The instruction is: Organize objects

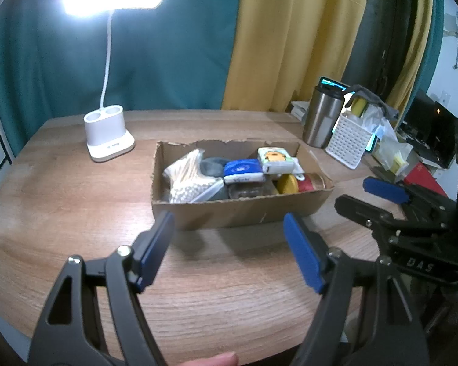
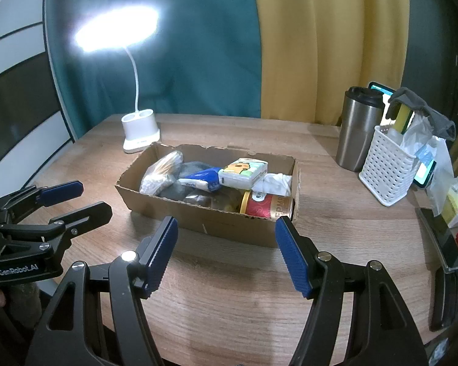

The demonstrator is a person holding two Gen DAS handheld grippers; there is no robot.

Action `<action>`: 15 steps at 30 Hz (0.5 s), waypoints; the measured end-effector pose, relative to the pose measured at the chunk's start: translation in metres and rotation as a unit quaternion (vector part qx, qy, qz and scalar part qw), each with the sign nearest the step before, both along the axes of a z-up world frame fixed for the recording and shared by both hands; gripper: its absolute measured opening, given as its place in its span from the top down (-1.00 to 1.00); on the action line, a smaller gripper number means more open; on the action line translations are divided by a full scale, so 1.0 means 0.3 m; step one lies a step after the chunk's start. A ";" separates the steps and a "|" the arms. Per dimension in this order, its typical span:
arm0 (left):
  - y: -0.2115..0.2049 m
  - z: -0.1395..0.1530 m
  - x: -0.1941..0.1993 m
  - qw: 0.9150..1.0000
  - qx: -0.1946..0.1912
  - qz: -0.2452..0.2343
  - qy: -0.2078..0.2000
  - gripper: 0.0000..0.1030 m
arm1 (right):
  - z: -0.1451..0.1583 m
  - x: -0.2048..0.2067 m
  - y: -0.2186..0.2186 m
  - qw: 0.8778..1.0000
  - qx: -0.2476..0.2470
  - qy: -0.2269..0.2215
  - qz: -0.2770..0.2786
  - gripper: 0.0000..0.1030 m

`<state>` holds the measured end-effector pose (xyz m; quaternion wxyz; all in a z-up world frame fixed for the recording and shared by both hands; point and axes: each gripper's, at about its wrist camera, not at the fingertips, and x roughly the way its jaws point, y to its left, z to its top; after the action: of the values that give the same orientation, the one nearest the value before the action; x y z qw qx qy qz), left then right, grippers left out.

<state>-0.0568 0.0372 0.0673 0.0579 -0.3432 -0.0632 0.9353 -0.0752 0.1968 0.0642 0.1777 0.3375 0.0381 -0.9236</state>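
Surface: wooden table (image 2: 229,289), teal and yellow curtains behind | lit desk lamp (image 1: 110,140) at its back-left corner | cardboard box (image 2: 238,225) mid-table, long axis left-right, filled with small items; red can (image 2: 268,206) on its side | left gripper (image 1: 229,253) and right gripper (image 2: 226,253) both part-open, empty, at near edge.

Black triangulated left gripper (image 1: 229,238), right gripper (image 2: 226,241), ribbed blue jaws, silver screws, white lettering
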 end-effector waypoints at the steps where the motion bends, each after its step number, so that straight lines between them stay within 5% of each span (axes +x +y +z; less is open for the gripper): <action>1: 0.000 -0.001 0.000 1.000 0.000 0.000 0.000 -0.47 | 0.000 0.000 0.000 1.000 0.000 0.000 0.000 -0.35; 15: 0.003 -0.011 -0.001 1.000 -0.002 0.000 -0.003 -0.47 | -0.011 -0.010 0.003 1.000 0.000 -0.005 -0.002 -0.35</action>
<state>-0.0570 0.0381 0.0640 0.0569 -0.3460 -0.0614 0.9345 -0.0782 0.1979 0.0609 0.1759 0.3424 0.0363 -0.9222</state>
